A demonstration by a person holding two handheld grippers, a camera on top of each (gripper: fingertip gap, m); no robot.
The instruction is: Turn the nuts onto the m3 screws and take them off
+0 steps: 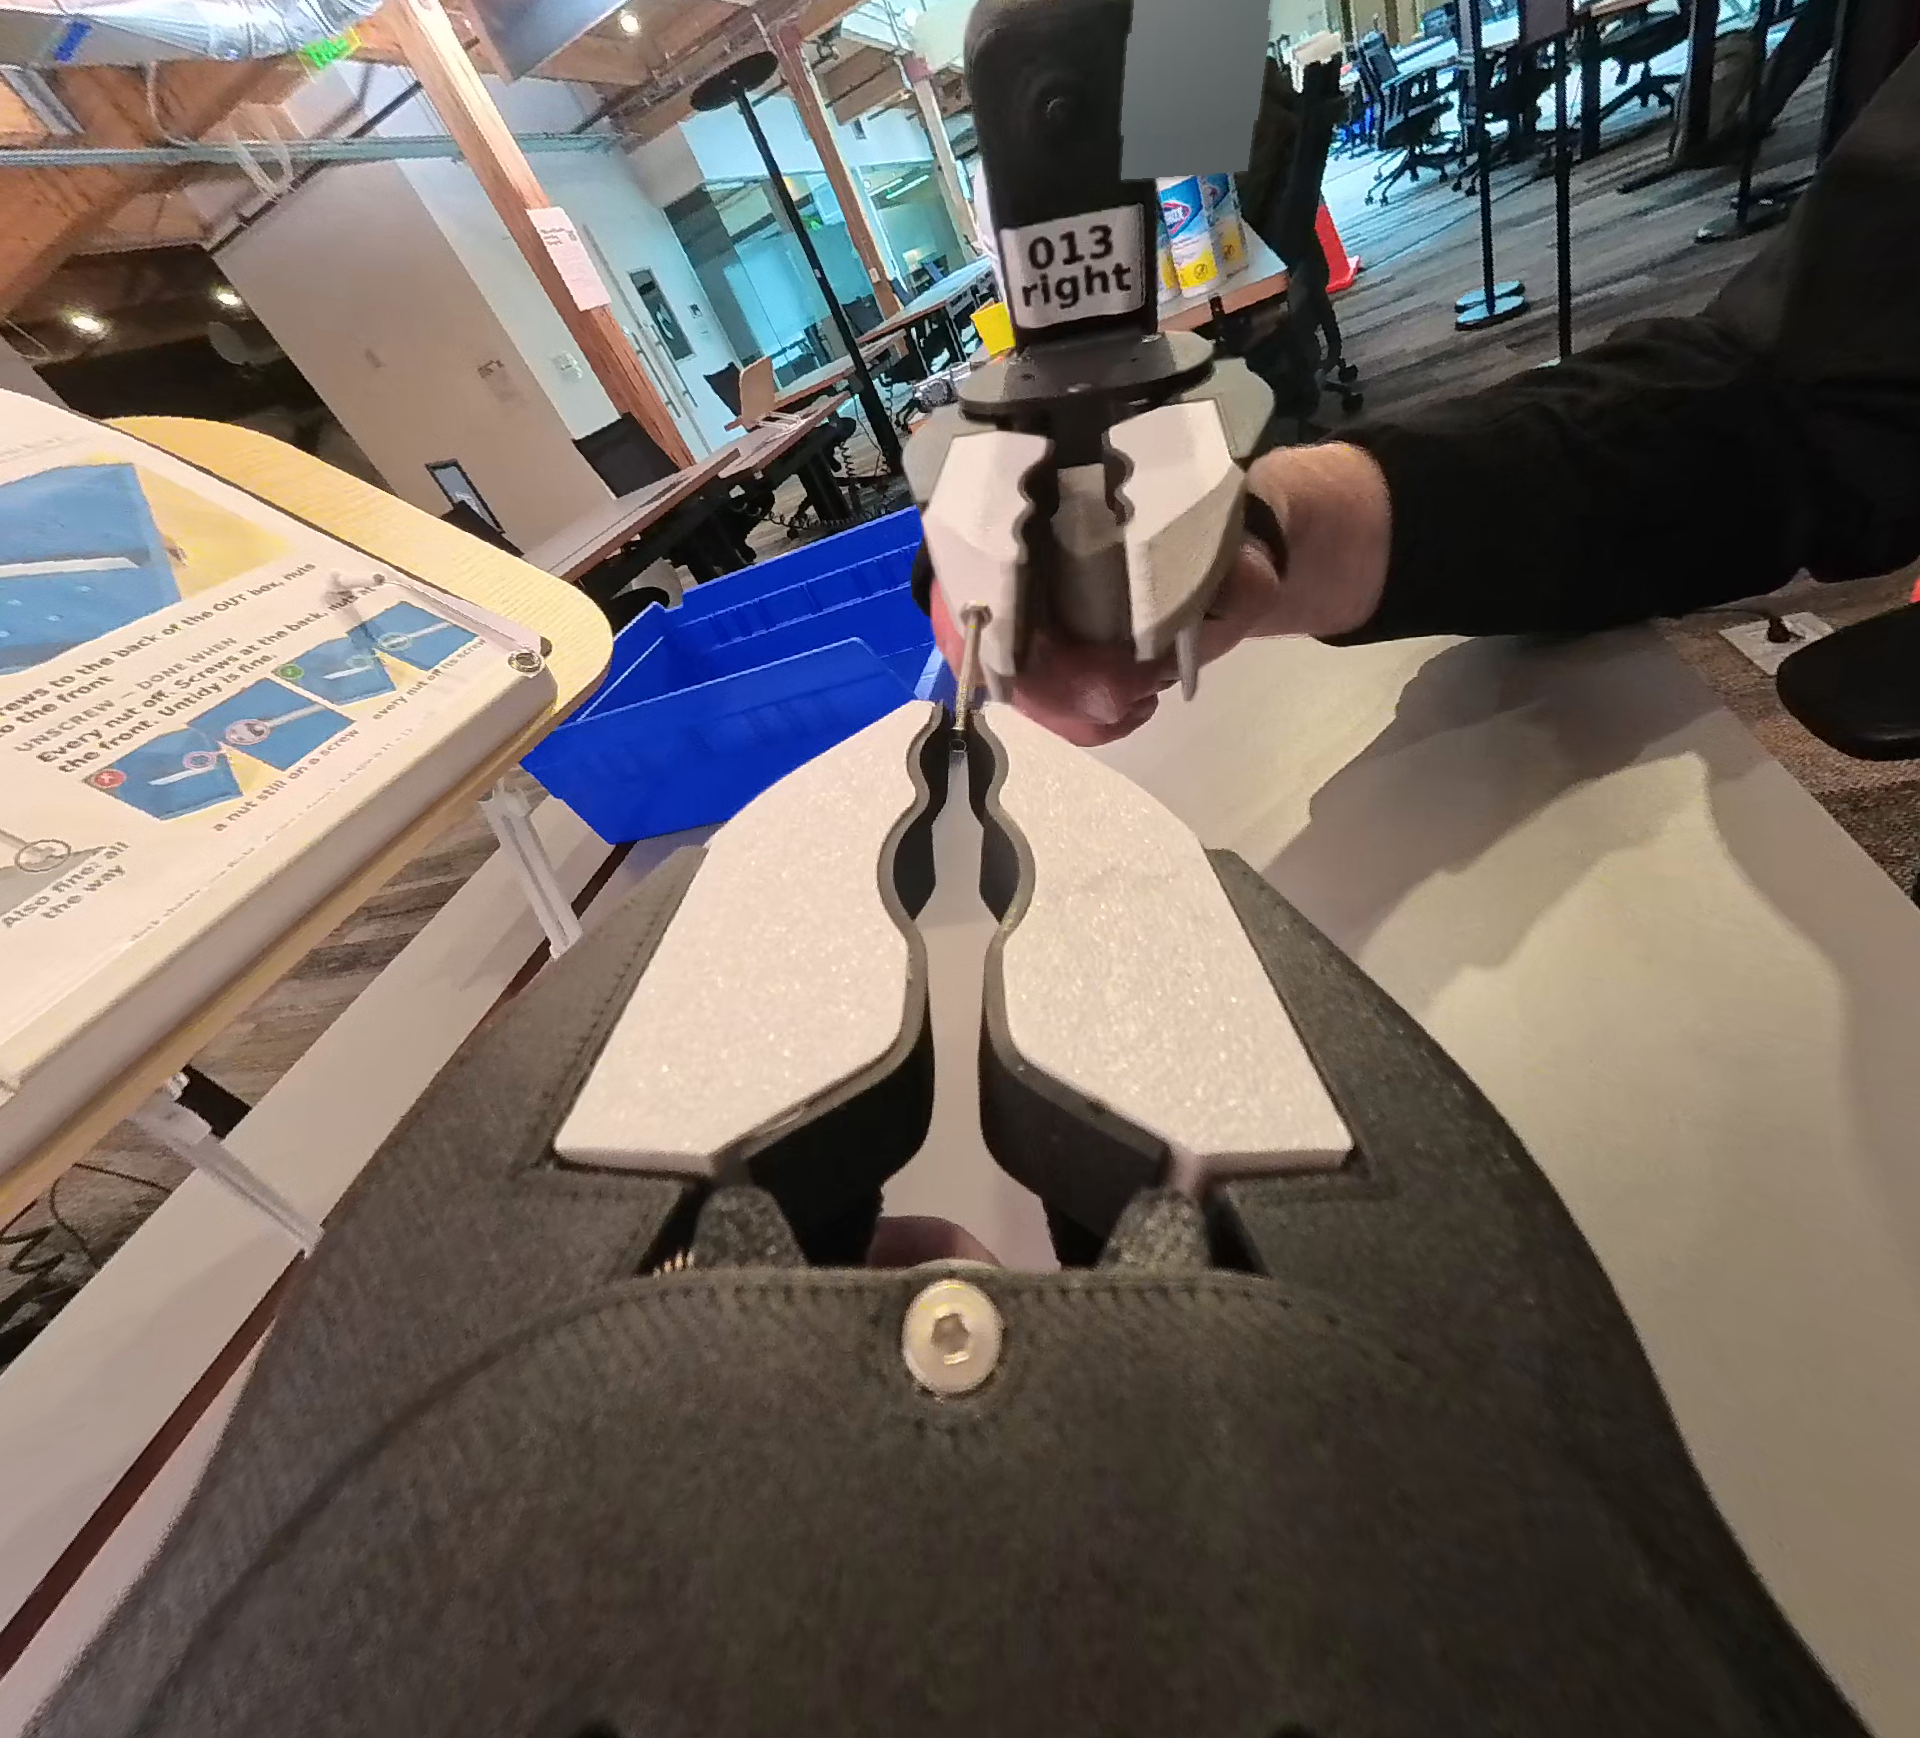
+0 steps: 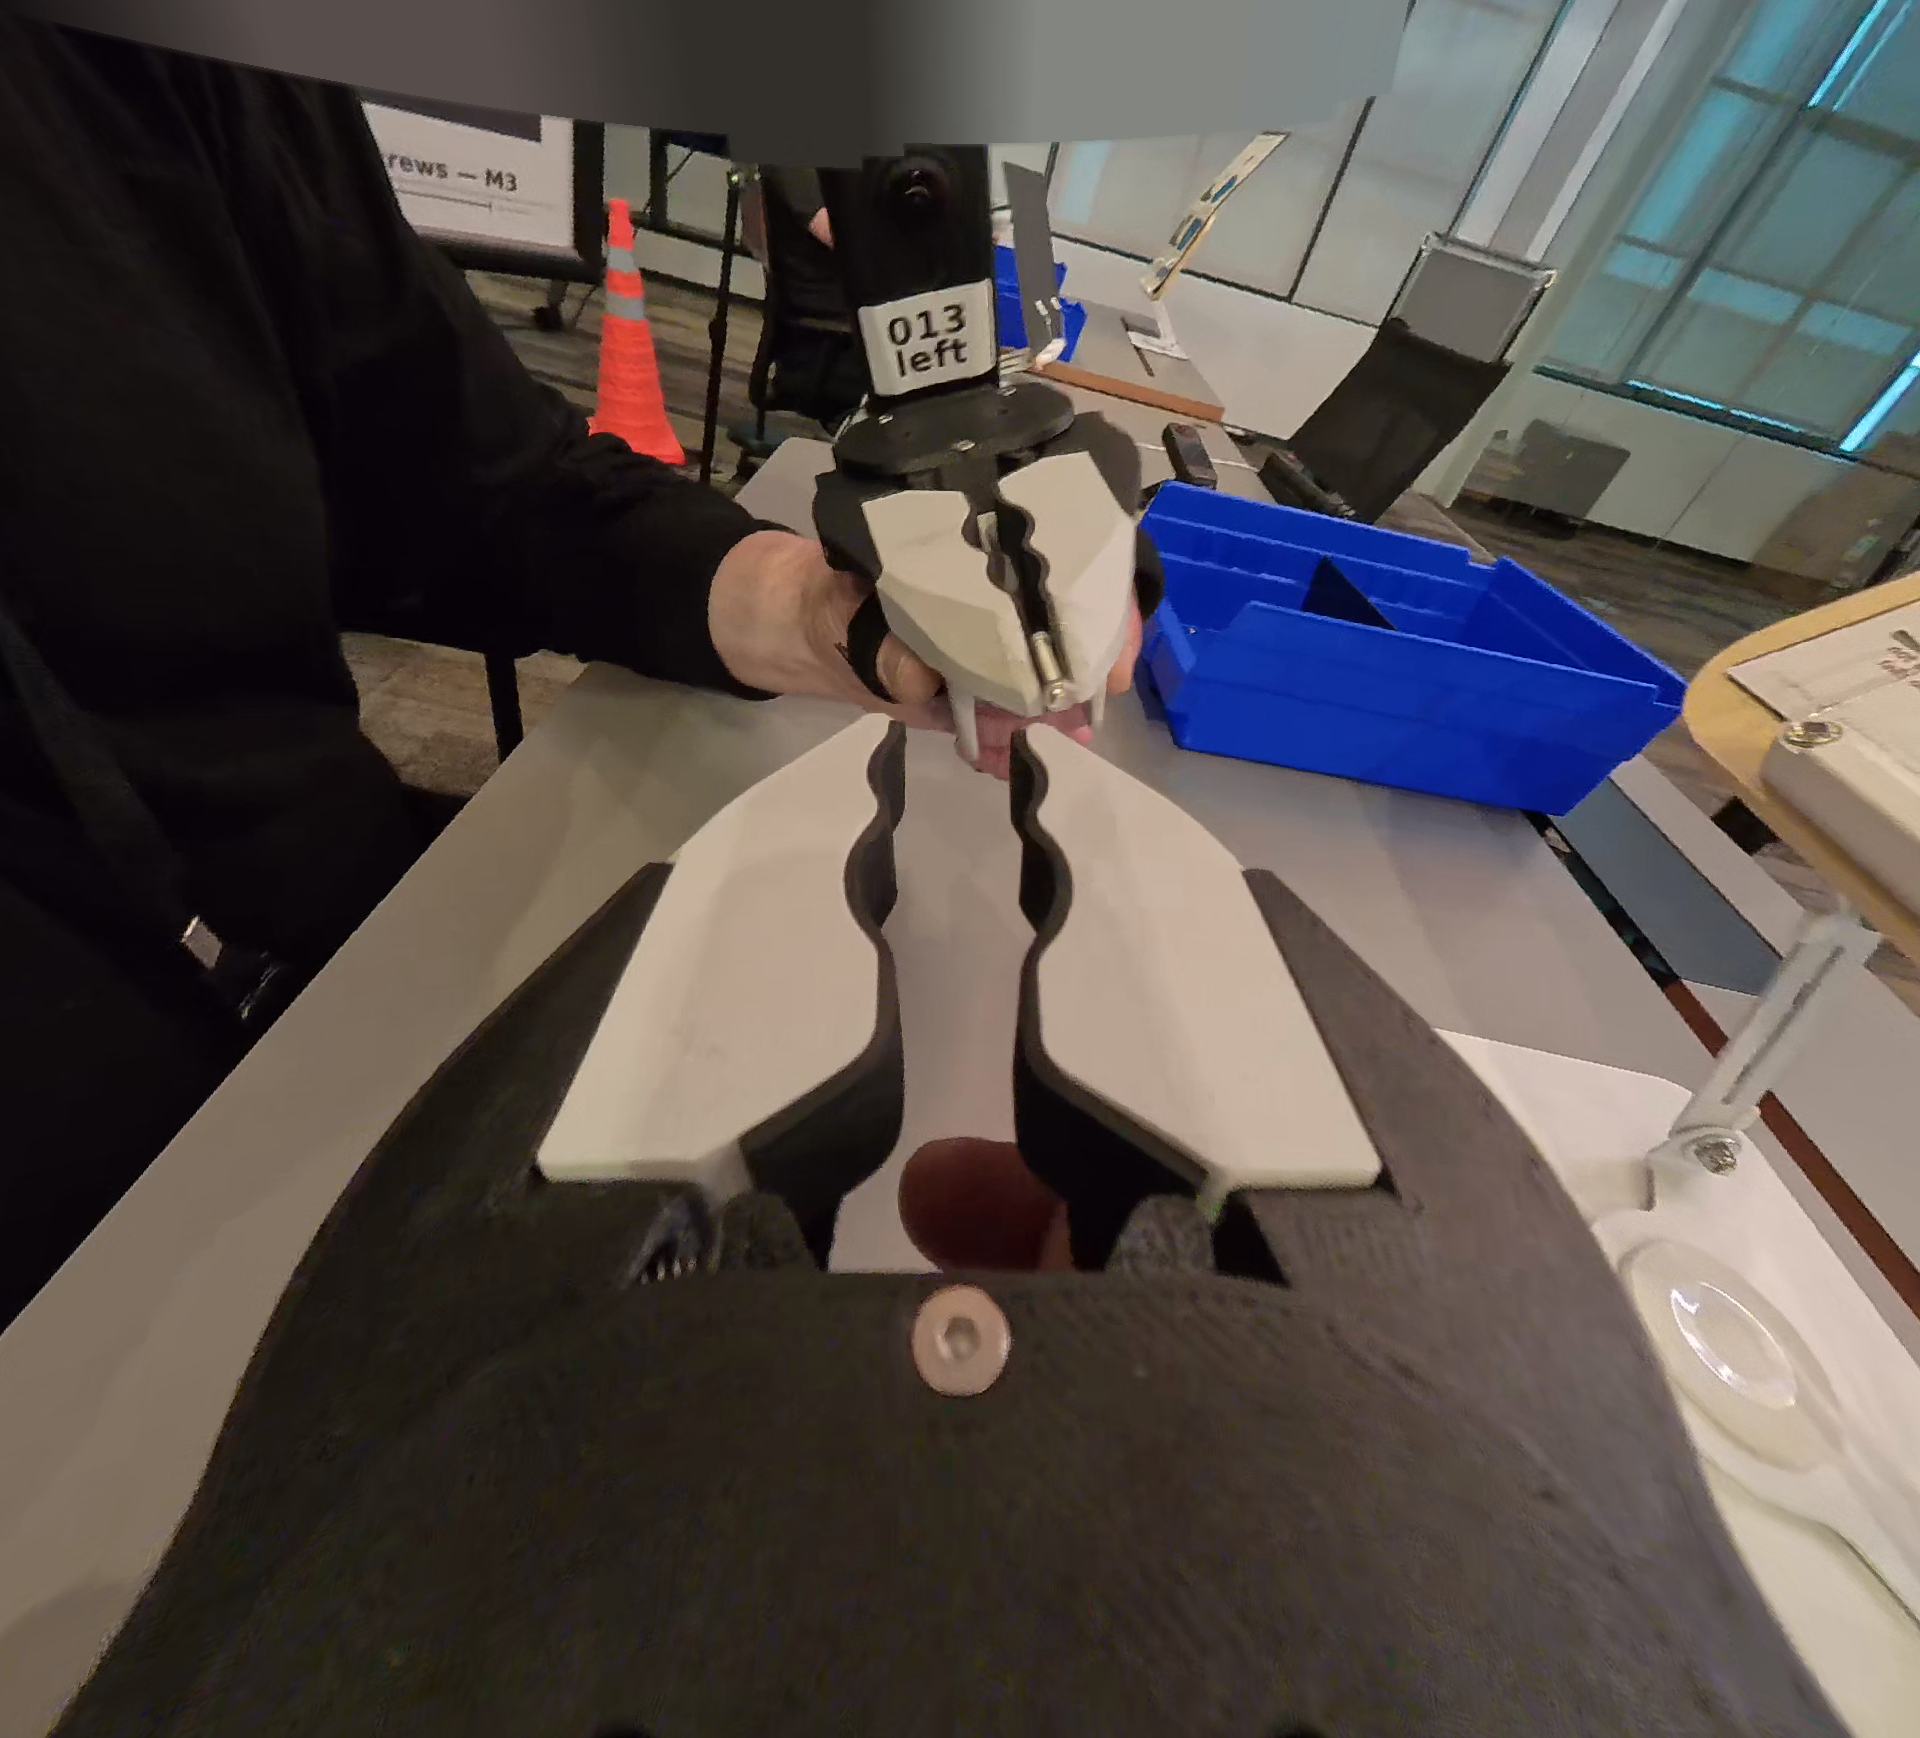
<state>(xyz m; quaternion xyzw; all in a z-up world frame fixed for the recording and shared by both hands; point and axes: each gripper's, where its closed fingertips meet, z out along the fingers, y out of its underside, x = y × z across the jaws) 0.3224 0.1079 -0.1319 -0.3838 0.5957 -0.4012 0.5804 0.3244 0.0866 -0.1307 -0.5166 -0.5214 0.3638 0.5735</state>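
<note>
The work surface is a grey table (image 1: pixel 1558 961), with a blue parts bin (image 1: pixel 727 701) at its far edge, beyond both tools. A tilted wooden board (image 1: pixel 499 535) carrying a printed instruction sheet (image 1: pixel 208 649) stands beside the bin, and a white tray (image 2: pixel 1558 1106) with a clear round dish lies below the board. An orange traffic cone (image 2: pixel 629 338) stands on the floor behind the table, and wipe canisters (image 1: pixel 1195 234) sit on a distant desk. The two tools face each other tip to tip above the table, with nothing between them. The left gripper (image 1: pixel 961 743) has its tongs drawn together and clamped on the M3 screw (image 1: pixel 971 665), which projects upward out of the tips; whether a nut sits on the screw cannot be determined. The right gripper (image 1: pixel 1091 670) is raised and tilted tips-down, just beyond the screw, with its tongs apart and nothing held between them. The person's right hand (image 1: pixel 1299 545) and left hand (image 2: pixel 800 618) each wrap a handle from behind, both arms in black sleeves.
</note>
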